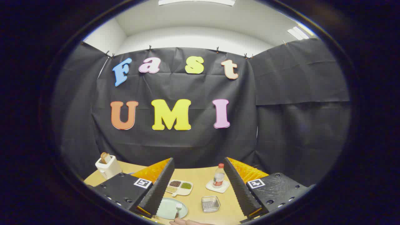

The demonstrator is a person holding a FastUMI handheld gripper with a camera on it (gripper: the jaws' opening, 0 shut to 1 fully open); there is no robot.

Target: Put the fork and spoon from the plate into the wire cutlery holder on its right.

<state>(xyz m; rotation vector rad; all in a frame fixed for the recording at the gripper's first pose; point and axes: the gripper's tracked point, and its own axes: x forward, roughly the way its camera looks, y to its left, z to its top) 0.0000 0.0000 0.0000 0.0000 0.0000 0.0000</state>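
**Fork on the plate, gripper held wide above the table**

Fork (178, 210), a slim silver metal one, lies on the right part of a pale green round plate (167, 207) that sits on the light wooden table (200, 178). Its tines point away from the camera; its handle end is hidden near a person's hand (187, 222), which just enters the scene below the plate and is largely cut off. The plate's left side is hidden behind the gripper's left finger. No spoon can be made out on the visible part of the plate.

To the right of the plate, apart from it, stands a small square wire mesh cutlery holder (210, 203); whether anything is in it is too small to tell.

The hand-held gripper (199, 175) has its two fingers spread wide, holding nothing, with the plate, holder and other items seen between them. Each finger mount carries a small square black-and-white marker.

Beyond the plate lies a white divided dish (179, 187) with dark, green and yellowish contents, too small to identify. Right of it, a clear plastic bottle with a red cap (218, 176) stands on a white square coaster (216, 187); its label is unreadable. At the far left of the table sits a white toaster (108, 166) with brown slices sticking up.
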